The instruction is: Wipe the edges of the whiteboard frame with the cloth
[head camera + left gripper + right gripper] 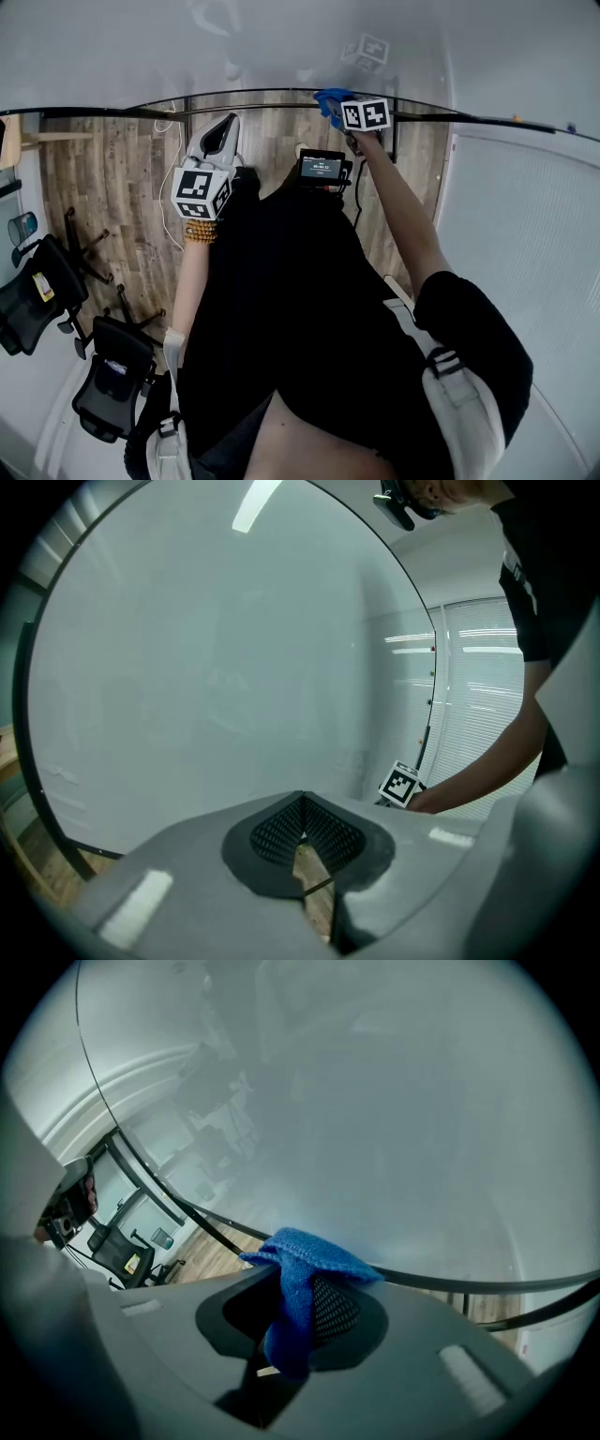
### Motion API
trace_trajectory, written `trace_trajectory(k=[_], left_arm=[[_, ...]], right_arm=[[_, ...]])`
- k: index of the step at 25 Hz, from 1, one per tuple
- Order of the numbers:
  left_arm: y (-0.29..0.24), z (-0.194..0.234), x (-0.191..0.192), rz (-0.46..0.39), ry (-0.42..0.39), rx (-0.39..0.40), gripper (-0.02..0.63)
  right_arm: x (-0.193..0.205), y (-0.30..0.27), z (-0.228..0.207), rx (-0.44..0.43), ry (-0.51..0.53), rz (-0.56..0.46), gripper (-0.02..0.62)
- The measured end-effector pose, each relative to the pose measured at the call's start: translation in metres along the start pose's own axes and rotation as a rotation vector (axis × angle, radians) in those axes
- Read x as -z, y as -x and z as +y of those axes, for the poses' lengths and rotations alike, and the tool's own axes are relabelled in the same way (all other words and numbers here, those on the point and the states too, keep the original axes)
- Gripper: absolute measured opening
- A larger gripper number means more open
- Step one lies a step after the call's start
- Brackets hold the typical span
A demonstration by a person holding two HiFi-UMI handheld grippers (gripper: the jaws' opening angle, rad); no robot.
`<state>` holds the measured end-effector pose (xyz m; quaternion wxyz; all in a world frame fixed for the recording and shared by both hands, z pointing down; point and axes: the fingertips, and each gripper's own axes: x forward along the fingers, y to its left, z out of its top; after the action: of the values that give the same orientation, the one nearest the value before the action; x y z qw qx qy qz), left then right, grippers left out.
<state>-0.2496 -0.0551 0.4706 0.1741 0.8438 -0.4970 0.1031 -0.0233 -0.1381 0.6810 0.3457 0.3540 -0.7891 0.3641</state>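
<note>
The whiteboard [281,47] fills the top of the head view, and its dark lower frame edge [122,110] runs across below it. My right gripper [339,105] is shut on a blue cloth [328,97] that rests against this edge. In the right gripper view the cloth [302,1265] hangs folded out of the jaws, touching the frame [441,1285]. My left gripper [223,129] hovers lower and to the left, just short of the frame, shut with nothing in it. In its own view the left gripper [302,840] faces the board [206,658].
Two black office chairs [37,291] [111,380] stand on the wooden floor [112,187] at left. A small device with a screen [322,169] hangs in front of the person's body. White blinds [525,225] cover the right side. A stand leg [572,1305] runs under the board.
</note>
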Motion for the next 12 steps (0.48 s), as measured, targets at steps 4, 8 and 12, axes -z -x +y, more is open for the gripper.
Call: trace_trajectory(k=[4,8,12], left_arm=[[-0.001,0.007,0.003,0.003,-0.001,0.009,0.000],[-0.002,0.004,-0.003,-0.003,-0.008,0.015,0.002],[-0.003,-0.003,-0.011,-0.010,-0.018,0.013,0.000]], right_arm=[[-0.003,-0.006,0.007,-0.001,0.000,-0.004,0.106],[-0.002,-0.002,0.009,-0.006,0.000,-0.003,0.106],[0.000,0.009,0.010,-0.015,0.007,-0.009,0.106]])
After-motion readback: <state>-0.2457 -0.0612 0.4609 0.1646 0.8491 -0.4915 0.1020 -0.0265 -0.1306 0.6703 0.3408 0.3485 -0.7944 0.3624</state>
